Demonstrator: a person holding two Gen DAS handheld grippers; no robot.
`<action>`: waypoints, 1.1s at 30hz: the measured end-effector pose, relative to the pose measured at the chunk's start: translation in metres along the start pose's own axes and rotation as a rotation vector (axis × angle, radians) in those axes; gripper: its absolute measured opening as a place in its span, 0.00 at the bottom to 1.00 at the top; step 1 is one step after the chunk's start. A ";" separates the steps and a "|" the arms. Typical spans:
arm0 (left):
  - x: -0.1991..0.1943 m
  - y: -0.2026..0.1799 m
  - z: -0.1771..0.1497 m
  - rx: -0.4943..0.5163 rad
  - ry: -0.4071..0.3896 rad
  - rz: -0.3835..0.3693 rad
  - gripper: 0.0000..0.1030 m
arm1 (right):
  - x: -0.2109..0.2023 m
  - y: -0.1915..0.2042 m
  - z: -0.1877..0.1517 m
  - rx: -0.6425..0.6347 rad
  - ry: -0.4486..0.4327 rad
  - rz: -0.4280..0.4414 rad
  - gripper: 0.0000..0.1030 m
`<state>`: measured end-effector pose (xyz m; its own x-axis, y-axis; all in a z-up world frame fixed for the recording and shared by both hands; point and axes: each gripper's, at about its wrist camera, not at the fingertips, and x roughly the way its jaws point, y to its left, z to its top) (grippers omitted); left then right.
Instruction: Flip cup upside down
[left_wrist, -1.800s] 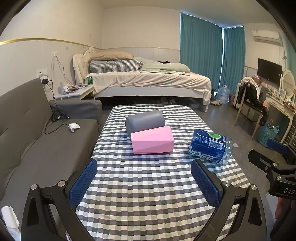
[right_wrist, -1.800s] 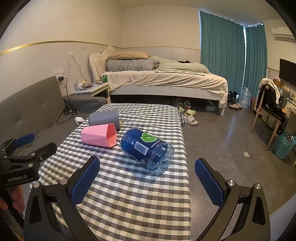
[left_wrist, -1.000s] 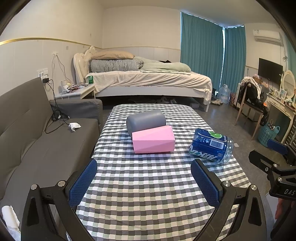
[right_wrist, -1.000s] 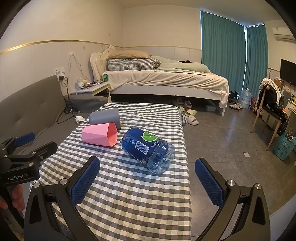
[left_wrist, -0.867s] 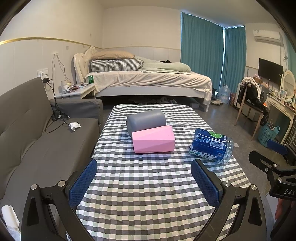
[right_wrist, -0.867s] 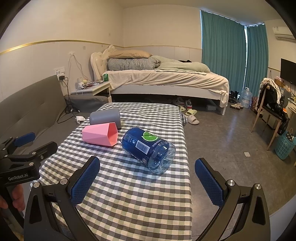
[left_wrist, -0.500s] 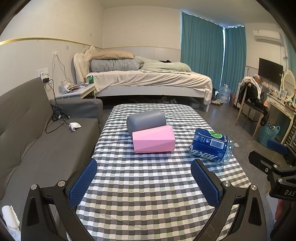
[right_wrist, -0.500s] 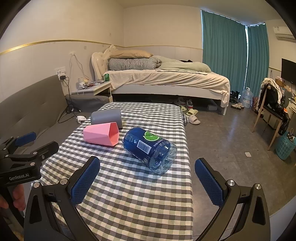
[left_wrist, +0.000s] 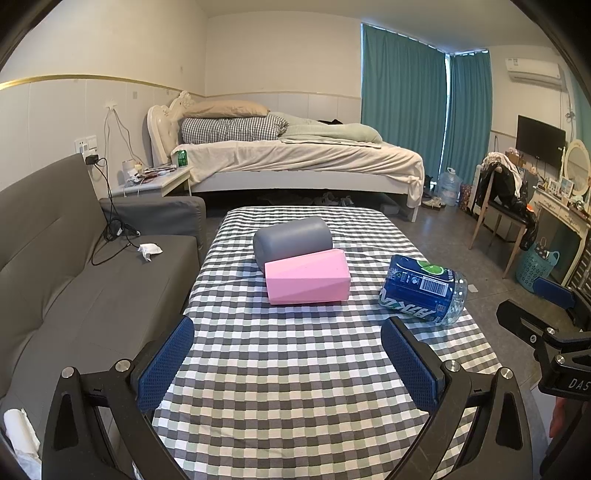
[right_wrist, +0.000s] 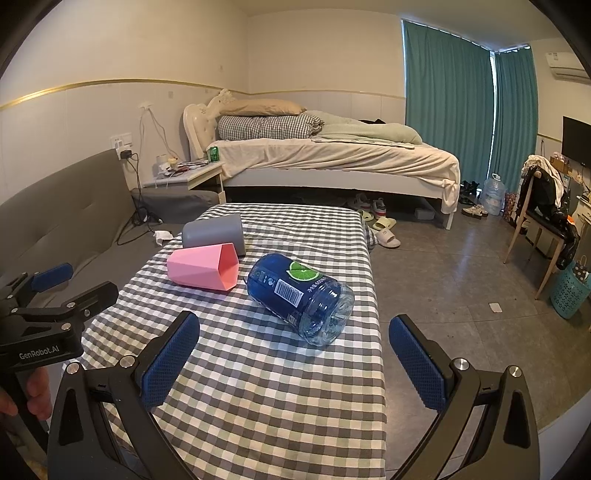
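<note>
Currently three items lie on their sides on checked-cloth worktop (left_wrist: 295, 369), left to right: one grey round plastic cup (left_wrist: 293, 237), one pink faceted plastic cup (left_wrist: 307, 281) touching it in front, one blue-labelled clear plastic bottle (left_wrist: 423, 288) apart to right. Two grippers: left gripper (left_wrist: 287, 363) fingers spread wide, holding nothing; right gripper (right_wrist: 294, 362) likewise wide, empty. Right wrist view alone shows pink cup's open mouth facing bottle, plus slippers on floor (right_wrist: 384, 230). Left wrist view shows only closed sides.
</note>
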<state>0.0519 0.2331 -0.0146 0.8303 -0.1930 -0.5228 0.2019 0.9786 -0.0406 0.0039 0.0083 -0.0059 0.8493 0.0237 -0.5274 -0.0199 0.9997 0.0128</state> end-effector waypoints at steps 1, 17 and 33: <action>0.000 0.000 0.000 0.000 0.000 0.000 1.00 | 0.000 0.000 0.000 0.000 0.001 0.001 1.00; 0.001 0.001 0.000 0.007 0.004 0.003 1.00 | 0.001 0.006 0.001 -0.036 -0.004 0.001 1.00; 0.018 0.007 0.000 -0.006 0.059 0.058 1.00 | 0.063 -0.012 0.025 -0.239 0.132 0.079 1.00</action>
<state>0.0679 0.2368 -0.0245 0.8084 -0.1316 -0.5737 0.1510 0.9884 -0.0140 0.0707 -0.0022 -0.0179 0.7642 0.0860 -0.6393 -0.2209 0.9660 -0.1342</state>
